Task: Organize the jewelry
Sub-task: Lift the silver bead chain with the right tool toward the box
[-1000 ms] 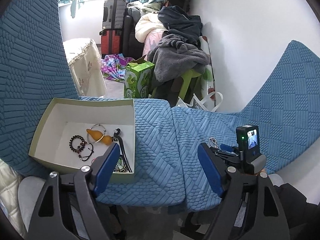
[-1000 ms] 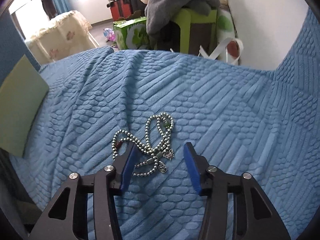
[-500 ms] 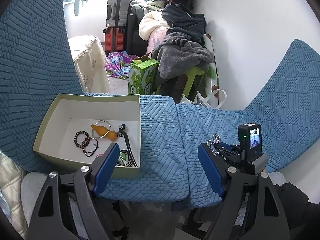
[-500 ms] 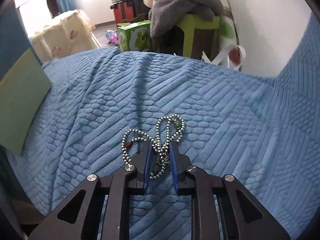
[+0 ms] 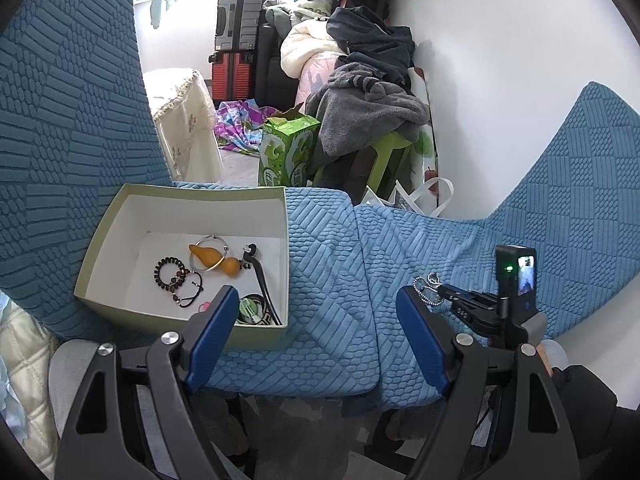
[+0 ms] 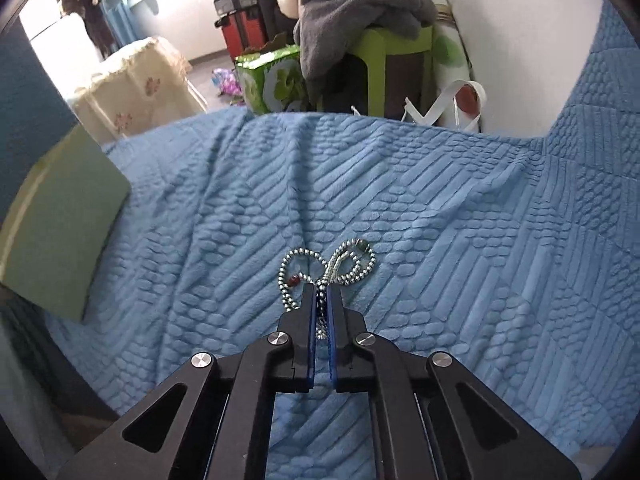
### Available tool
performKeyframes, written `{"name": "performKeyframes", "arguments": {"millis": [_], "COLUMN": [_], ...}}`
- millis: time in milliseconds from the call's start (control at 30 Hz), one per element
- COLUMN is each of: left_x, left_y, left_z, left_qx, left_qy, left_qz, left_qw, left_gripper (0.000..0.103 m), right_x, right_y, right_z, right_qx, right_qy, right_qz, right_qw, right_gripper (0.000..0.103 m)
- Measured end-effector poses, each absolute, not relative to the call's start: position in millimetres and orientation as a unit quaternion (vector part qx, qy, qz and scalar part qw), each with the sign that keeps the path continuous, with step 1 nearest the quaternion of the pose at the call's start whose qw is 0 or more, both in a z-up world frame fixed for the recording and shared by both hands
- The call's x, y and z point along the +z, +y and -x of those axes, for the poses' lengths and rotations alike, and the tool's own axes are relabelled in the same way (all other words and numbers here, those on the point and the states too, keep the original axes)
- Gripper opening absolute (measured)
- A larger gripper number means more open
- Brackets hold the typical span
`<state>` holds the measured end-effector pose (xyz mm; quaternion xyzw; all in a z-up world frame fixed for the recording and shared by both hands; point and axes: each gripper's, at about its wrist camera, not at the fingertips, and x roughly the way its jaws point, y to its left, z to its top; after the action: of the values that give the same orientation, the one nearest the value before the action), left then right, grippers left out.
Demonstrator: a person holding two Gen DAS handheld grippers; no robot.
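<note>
On a blue quilted sofa cover (image 6: pixel 420 208) in a cluttered room, the right gripper (image 6: pixel 321 300) pinches a bead chain (image 6: pixel 344 258), while the left gripper (image 5: pixel 316 328) stands spread near the box (image 5: pixel 120 216).

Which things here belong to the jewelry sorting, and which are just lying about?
Job:
- bead chain, pinched in the right gripper
- box
- bracelets
- gourd
- left gripper, open and empty

Lying about:
- clothes pile
- green carton
- suitcase
- stool
- bag
</note>
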<state>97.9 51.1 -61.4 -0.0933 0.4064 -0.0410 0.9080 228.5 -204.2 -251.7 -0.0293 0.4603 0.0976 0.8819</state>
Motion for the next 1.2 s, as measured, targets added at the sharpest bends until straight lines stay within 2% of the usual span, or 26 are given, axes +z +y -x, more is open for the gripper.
{"name": "performKeyframes", "arguments": {"millis": [567, 1200], "left_x": [-48.3, -24.7], "left_y": [67.3, 84.4], "left_z": [-88.3, -86.5], "left_qx": [-0.043, -0.040], "left_qy": [0.400, 0.385], "left_qz": [0.099, 0.087], "left_qw": [0.910, 0.918], "left_gripper": [0.081, 0.081], "right_x": [-181.5, -87.5], "right_y": [-193.4, -144.0], "right_z": [-207.8, -194.6], "right_qx": [0.100, 0.124], "right_qy": [0.411, 0.354], "right_qz": [0.000, 0.027], "right_qw": [0.906, 0.927], "right_gripper": [0.002, 0.002]}}
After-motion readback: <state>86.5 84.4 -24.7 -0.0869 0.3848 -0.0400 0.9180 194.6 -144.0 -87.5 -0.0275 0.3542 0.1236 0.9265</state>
